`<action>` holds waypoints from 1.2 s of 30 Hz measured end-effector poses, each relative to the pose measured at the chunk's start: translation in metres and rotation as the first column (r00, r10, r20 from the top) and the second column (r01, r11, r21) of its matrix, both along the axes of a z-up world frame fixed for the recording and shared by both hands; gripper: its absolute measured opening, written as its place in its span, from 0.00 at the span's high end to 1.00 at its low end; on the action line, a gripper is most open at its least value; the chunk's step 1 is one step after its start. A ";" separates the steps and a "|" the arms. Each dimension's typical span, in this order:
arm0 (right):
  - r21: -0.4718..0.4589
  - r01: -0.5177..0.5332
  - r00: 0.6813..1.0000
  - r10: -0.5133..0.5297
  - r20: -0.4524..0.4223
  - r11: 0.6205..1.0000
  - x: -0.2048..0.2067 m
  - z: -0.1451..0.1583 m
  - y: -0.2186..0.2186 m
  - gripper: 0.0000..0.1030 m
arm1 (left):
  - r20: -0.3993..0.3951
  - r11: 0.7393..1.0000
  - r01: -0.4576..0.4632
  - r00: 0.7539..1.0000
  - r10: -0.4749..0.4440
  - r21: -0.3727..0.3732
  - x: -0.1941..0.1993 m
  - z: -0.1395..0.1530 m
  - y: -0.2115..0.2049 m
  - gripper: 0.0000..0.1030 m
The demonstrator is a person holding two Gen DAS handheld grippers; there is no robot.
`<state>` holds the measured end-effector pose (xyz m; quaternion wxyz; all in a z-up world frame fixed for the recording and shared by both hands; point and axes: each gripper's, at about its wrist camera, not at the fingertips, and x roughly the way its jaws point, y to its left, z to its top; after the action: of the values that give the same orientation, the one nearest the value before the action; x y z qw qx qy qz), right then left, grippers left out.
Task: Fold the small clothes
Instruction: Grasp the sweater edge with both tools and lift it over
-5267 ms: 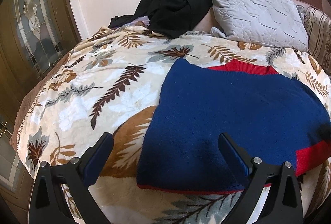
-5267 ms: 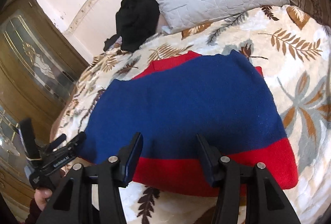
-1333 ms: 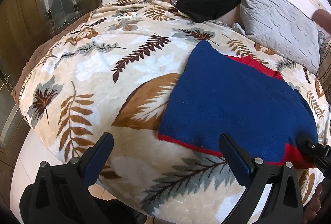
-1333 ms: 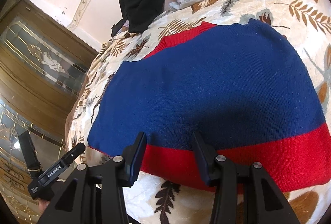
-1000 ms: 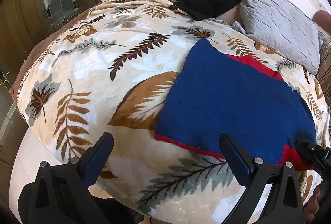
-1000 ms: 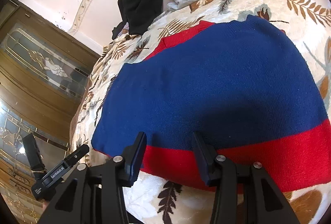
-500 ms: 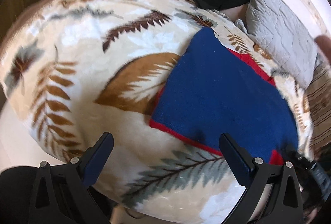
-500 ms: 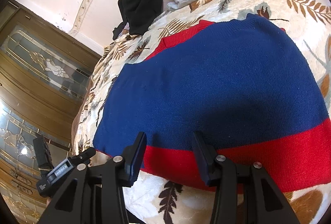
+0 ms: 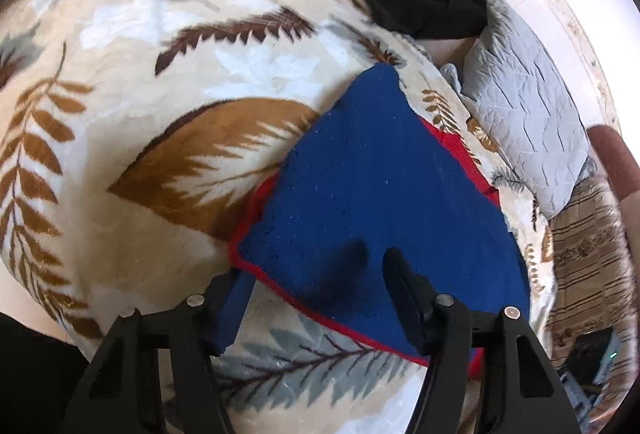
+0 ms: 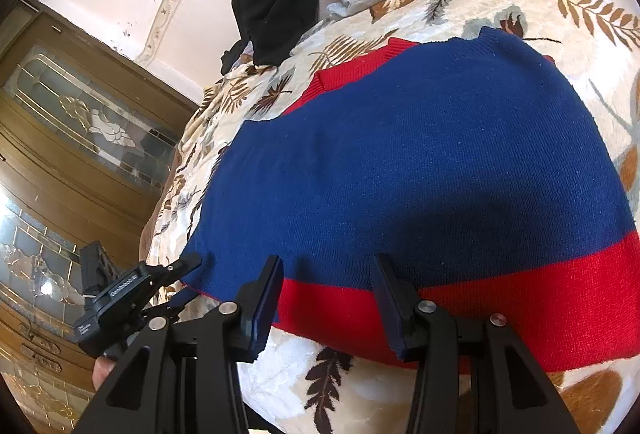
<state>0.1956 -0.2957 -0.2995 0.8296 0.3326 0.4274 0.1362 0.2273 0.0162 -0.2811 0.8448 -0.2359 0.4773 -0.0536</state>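
Observation:
A blue knit sweater with red trim lies flat on the leaf-print blanket; it also shows in the right wrist view with its red hem band near me. My left gripper is open, its jaws astride the sweater's near left corner. It also shows in the right wrist view at that corner. My right gripper is open over the red hem band, jaws apart just above the cloth.
A grey quilted pillow and a black garment lie at the head of the bed. A wooden cabinet with leaded glass stands left of the bed. The bed's near edge drops off below both grippers.
My left gripper has moved in toward the sweater's near left corner and its jaws have narrowed around it. The right gripper has hardly moved.

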 end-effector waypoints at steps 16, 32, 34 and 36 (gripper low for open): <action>-0.078 -0.001 1.000 0.002 0.015 0.997 -0.003 0.001 0.003 0.71 | -0.015 0.986 -0.012 1.000 0.010 -0.168 0.037 -0.009 0.005 0.76; 0.127 0.288 0.943 -0.304 0.132 0.949 -0.046 0.028 -0.096 0.82 | 0.287 0.898 0.396 0.853 -0.437 0.190 0.004 0.119 -0.159 0.89; 0.180 0.334 0.920 -0.362 0.150 0.925 -0.057 0.032 -0.115 0.82 | 0.282 0.849 0.477 0.803 -0.526 0.225 -0.005 0.120 -0.201 0.89; 0.218 0.384 0.893 -0.421 0.161 0.897 -0.066 0.035 -0.132 0.82 | 0.253 0.797 0.549 0.758 -0.602 0.251 -0.014 0.109 -0.237 0.88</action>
<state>0.1298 -0.4273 -0.2649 0.8456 0.4719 0.2474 0.0322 0.2128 -0.2211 -0.1721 0.8689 0.0039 0.3859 -0.3100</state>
